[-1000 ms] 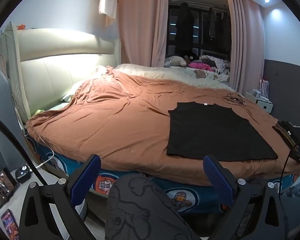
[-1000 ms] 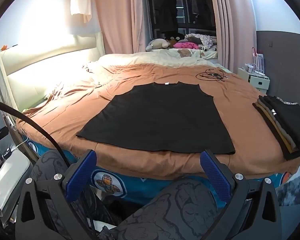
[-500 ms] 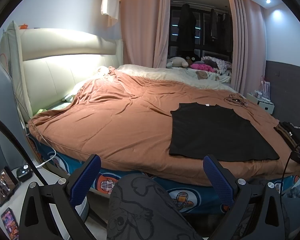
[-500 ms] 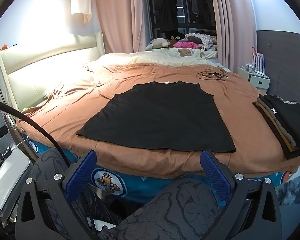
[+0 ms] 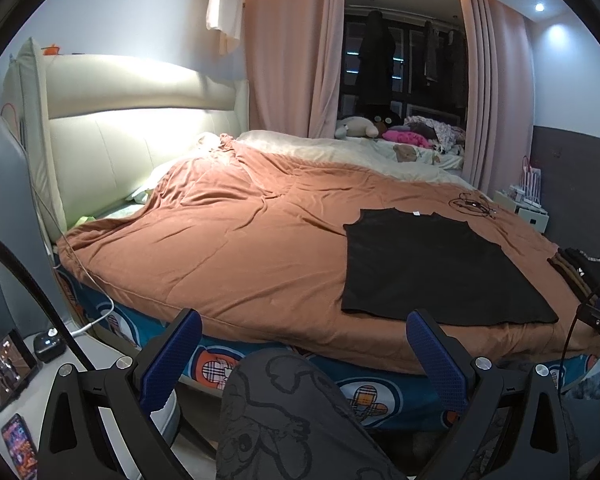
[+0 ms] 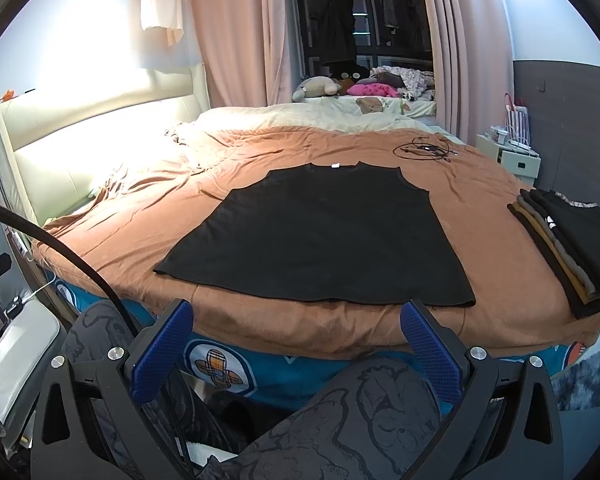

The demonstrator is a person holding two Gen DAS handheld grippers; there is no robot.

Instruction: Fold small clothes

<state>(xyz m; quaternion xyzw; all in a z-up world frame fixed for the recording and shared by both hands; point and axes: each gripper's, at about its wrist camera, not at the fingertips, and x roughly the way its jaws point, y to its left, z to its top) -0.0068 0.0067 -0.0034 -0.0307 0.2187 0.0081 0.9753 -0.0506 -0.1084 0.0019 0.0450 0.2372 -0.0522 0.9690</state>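
A black sleeveless top (image 6: 324, 240) lies spread flat on the brown bedspread (image 6: 180, 184), hem toward me, neck away. It also shows in the left wrist view (image 5: 432, 264), to the right of centre. My left gripper (image 5: 304, 340) is open and empty, held off the bed's near edge, left of the top. My right gripper (image 6: 296, 332) is open and empty, just short of the top's hem. A stack of folded dark clothes (image 6: 568, 240) sits at the bed's right edge.
A padded headboard (image 5: 120, 140) runs along the left. A coiled black cable (image 6: 424, 148) lies beyond the top. A white nightstand (image 6: 516, 156) stands at the far right. A side table with a tablet (image 5: 4, 364) is at lower left. My patterned trouser knees (image 6: 360, 420) fill the foreground.
Both views have shifted only slightly; the left gripper has tilted a little so the bed sits somewhat lower in its frame. The top lies as before and both grippers stay open.
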